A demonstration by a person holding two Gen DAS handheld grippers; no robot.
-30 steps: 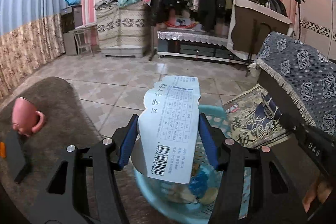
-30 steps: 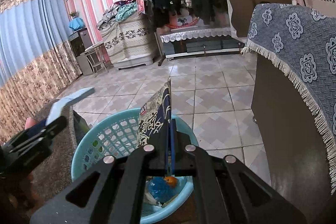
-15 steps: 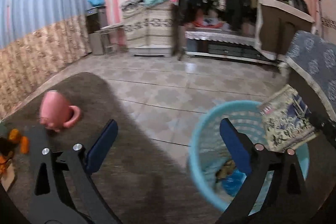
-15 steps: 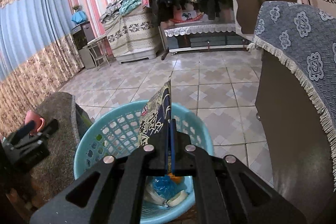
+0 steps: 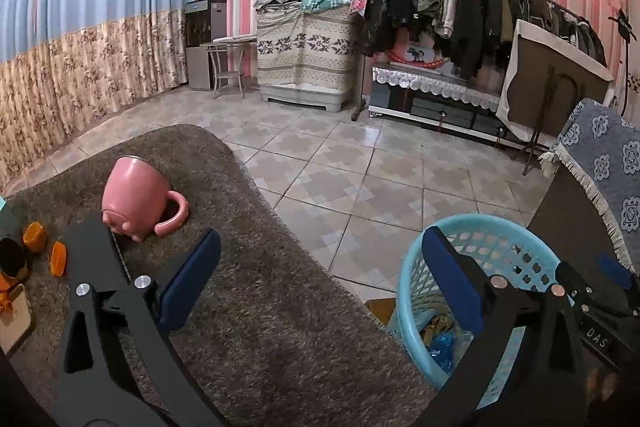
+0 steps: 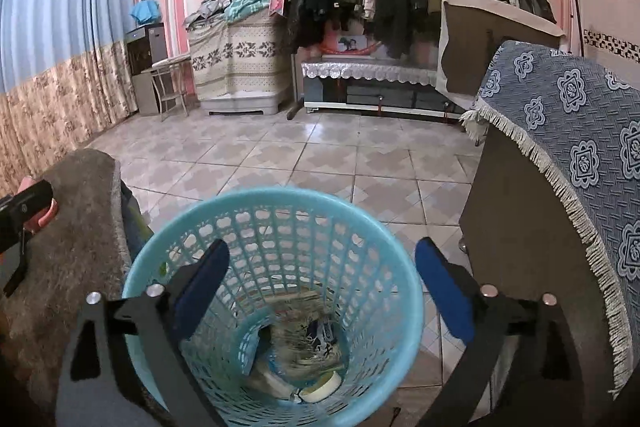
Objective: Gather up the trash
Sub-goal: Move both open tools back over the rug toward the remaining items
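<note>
Blue pads on the left gripper [image 5: 320, 279] are spread wide with nothing between them, sitting over the grey rug [image 5: 256, 299] in the bottom half of the left wrist view. A pink mug [image 5: 138, 203] lies tipped over on the rug at centre left, with some orange bits [image 5: 44, 247] at the far left edge. The basket [image 5: 516, 239] is lower right, with trash [image 5: 438, 339] inside.

Right wrist view: the right gripper [image 6: 320, 285] is right over the basket [image 6: 272, 203] at bottom centre, jaws opening, nothing between them. Trash [image 6: 304, 355] is piled at the basket's bottom, a bit blurry. The rug [image 6: 76, 227] is at left, and a blue patterned cloth [image 6: 576, 155] hangs at right.
</note>
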